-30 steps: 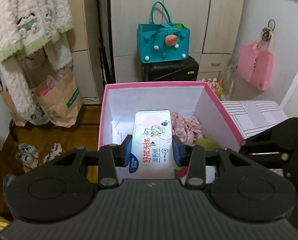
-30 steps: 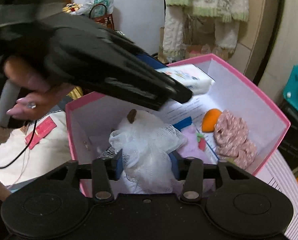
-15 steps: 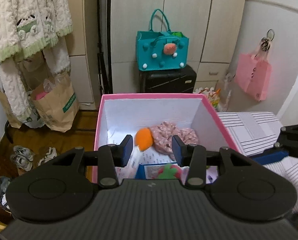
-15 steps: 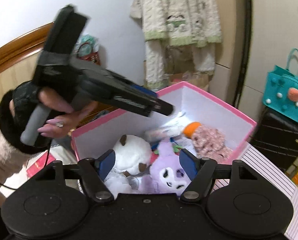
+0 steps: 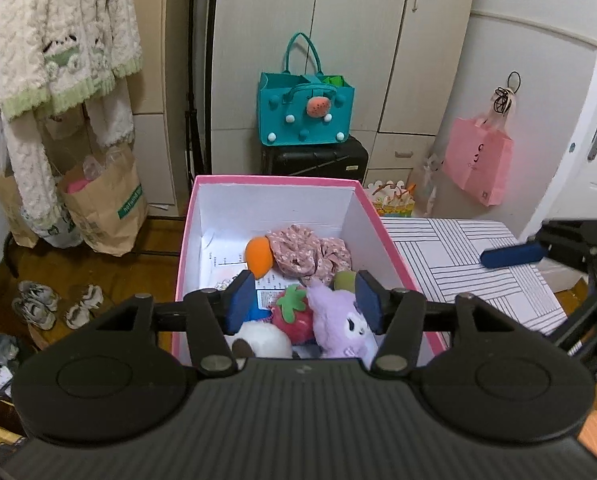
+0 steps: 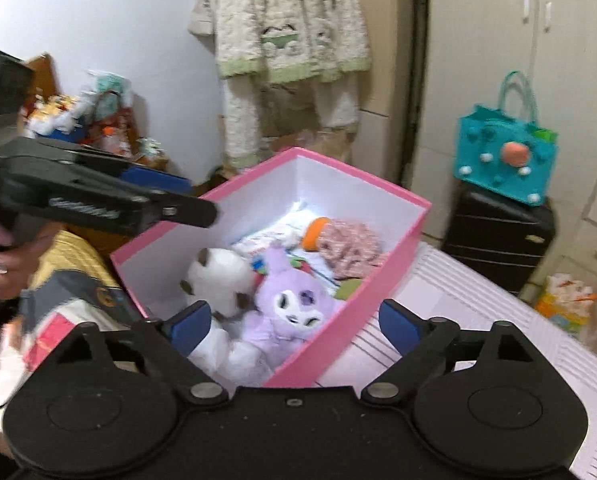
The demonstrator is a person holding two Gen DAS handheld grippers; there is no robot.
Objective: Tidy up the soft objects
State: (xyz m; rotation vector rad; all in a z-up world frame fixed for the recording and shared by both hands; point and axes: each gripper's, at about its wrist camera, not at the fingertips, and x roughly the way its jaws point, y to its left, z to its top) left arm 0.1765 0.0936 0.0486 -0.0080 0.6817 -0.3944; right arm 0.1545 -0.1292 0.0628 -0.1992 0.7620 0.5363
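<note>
A pink box (image 5: 274, 179) with white inner walls stands in front of me; it also shows in the right wrist view (image 6: 350, 178). It holds a purple plush (image 5: 338, 322) (image 6: 286, 304), a white plush (image 5: 262, 340) (image 6: 218, 276), a strawberry toy (image 5: 292, 314), an orange toy (image 5: 258, 256) (image 6: 313, 234) and a pink floral cloth (image 5: 306, 250) (image 6: 348, 246). My left gripper (image 5: 302, 304) is open and empty above the box's near end. My right gripper (image 6: 294, 324) is open and empty, held over the box's near corner; it shows at the right edge of the left wrist view (image 5: 512, 254).
The box stands beside a striped white surface (image 5: 458, 256). Behind are a teal felt bag (image 5: 306, 114) on a black suitcase (image 5: 314, 158), a pink bag (image 5: 476, 160) hanging on the wall, brown paper bags (image 5: 102, 200), shoes (image 5: 38, 304) on the wooden floor and hanging knitwear (image 5: 58, 40).
My left gripper let go of the wet-wipes pack and my right gripper let go of the white mesh sponge. Both opened and pulled back from the box.
</note>
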